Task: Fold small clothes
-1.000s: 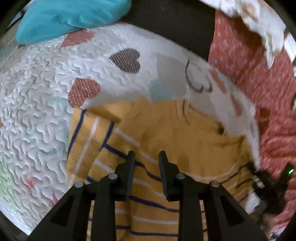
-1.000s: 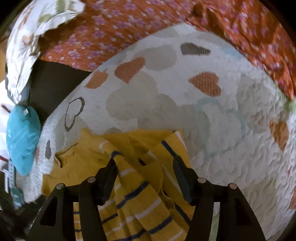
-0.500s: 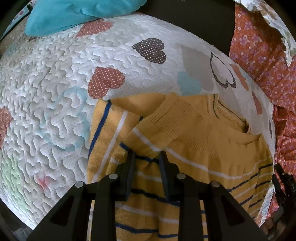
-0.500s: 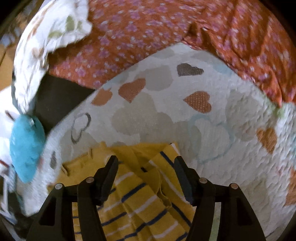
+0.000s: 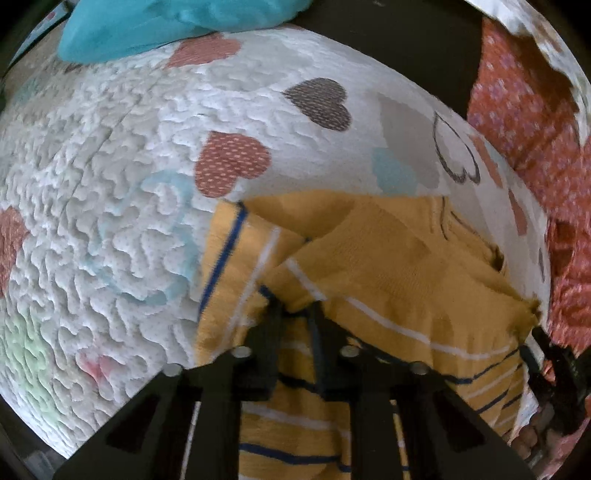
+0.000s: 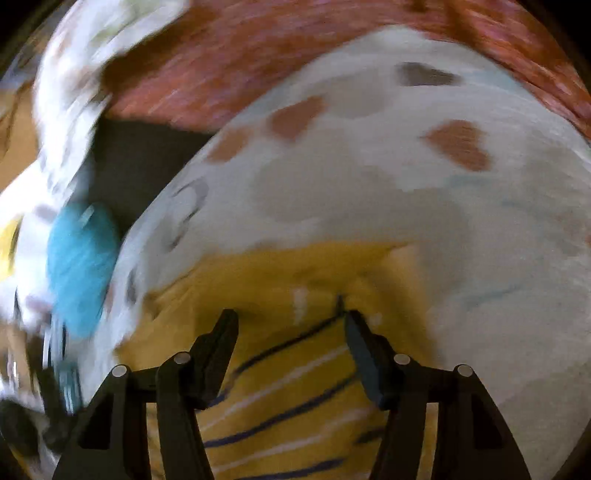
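Note:
A small yellow sweater [image 5: 391,273] with navy and white stripes lies on a white quilt with hearts [image 5: 122,206]. One sleeve [image 5: 236,258] is folded over its left side. My left gripper [image 5: 297,314] is nearly shut, its tips pressed at a fold of the striped sleeve; whether it grips the cloth is unclear. In the blurred right wrist view the sweater [image 6: 295,354] lies under my right gripper [image 6: 290,319], which is open and empty just above it.
A teal cushion [image 5: 166,22] lies at the quilt's far edge and shows in the right wrist view [image 6: 79,266]. An orange floral cloth [image 5: 532,122] borders the quilt on the right. A dark gap [image 5: 406,40] lies beyond the quilt.
My left gripper has narrowed and pushed forward into the sleeve fold. My right gripper has stayed open and swung quickly, blurring its view; the sweater sits lower and closer under it.

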A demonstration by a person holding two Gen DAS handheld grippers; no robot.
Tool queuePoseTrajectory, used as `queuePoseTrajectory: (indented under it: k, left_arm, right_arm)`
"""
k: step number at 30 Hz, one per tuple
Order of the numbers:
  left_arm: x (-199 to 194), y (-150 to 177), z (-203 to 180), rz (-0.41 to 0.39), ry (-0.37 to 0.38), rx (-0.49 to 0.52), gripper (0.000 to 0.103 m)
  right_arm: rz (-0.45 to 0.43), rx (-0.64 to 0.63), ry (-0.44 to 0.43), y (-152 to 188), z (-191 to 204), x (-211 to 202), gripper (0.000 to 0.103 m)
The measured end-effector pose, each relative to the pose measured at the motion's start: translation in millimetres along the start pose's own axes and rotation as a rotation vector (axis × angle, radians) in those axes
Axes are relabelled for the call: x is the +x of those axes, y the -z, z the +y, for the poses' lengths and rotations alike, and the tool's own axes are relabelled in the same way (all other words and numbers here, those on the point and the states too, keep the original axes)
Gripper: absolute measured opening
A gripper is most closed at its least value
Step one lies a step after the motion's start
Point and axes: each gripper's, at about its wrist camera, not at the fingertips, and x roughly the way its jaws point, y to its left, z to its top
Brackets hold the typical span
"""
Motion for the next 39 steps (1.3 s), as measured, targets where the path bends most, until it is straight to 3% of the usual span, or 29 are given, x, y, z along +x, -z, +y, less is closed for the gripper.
queuePoseTrajectory:
  k: [3, 6, 8, 10, 14, 18, 19, 20, 21, 24, 27, 30, 32, 36, 38, 39]
  left_arm:
    - [-16, -6, 14, -0.056, 0.024, -0.056, 0.014]
    - [-33, -8, 29, -0.107, 0.004, -0.086, 0.023]
    - [-40, -2, 43, -0.092, 0.045, -0.104, 0.033]
    - [-43, 11, 53, -0.053, 0.085, -0.092, 0.037]
    - [-37, 46, 50, 0.041, 0.061, 0.029, 0.041]
    - [-33, 70, 33, 0.049, -0.034, 0.191, 0.042]
    - [-34, 74, 31, 0.058, -0.056, 0.224, 0.032]
    - [-35, 77, 29, 0.068, -0.068, 0.244, 0.011]
    - [-36, 80, 29, 0.075, -0.089, 0.256, 0.005]
    - [-40, 86, 30, 0.047, -0.158, 0.261, 0.005]
    - [-47, 91, 36, 0.021, -0.105, 0.222, 0.005]
    - [-62, 96, 47, -0.014, -0.041, 0.158, 0.016]
    - [-66, 100, 56, -0.029, -0.007, 0.107, 0.043]
    - [-61, 112, 59, -0.006, 0.037, 0.110, 0.047]
    - [-52, 117, 49, 0.007, 0.038, 0.150, 0.047]
    - [-46, 118, 45, 0.020, 0.045, 0.165, 0.044]
  right_arm:
    - [-0.058, 0.054, 0.039, -9, -16, -16, 0.066]
    - [-0.079, 0.045, 0.016, -9, -13, -31, 0.066]
    - [-0.073, 0.008, 0.003, -4, -6, -36, 0.066]
    - [-0.063, -0.029, -0.001, 3, -1, -39, 0.066]
    - [-0.057, -0.094, 0.017, 19, 0, -52, 0.066]
    - [-0.056, -0.129, 0.034, 38, -16, -76, 0.066]
    - [-0.055, -0.129, 0.044, 43, -22, -83, 0.066]
    - [-0.053, -0.128, 0.047, 46, -26, -88, 0.066]
    - [-0.050, -0.129, 0.041, 51, -31, -94, 0.066]
    - [-0.023, -0.161, 0.027, 66, -35, -100, 0.066]
    - [0.028, -0.189, 0.011, 86, -33, -93, 0.066]
    - [0.093, -0.225, 0.023, 102, -27, -81, 0.066]
    - [0.112, -0.225, 0.036, 111, -26, -76, 0.066]
    - [0.147, -0.199, 0.017, 123, -28, -69, 0.065]
    - [0.147, -0.206, 0.027, 127, -29, -68, 0.051]
    - [0.145, -0.212, 0.031, 127, -28, -68, 0.036]
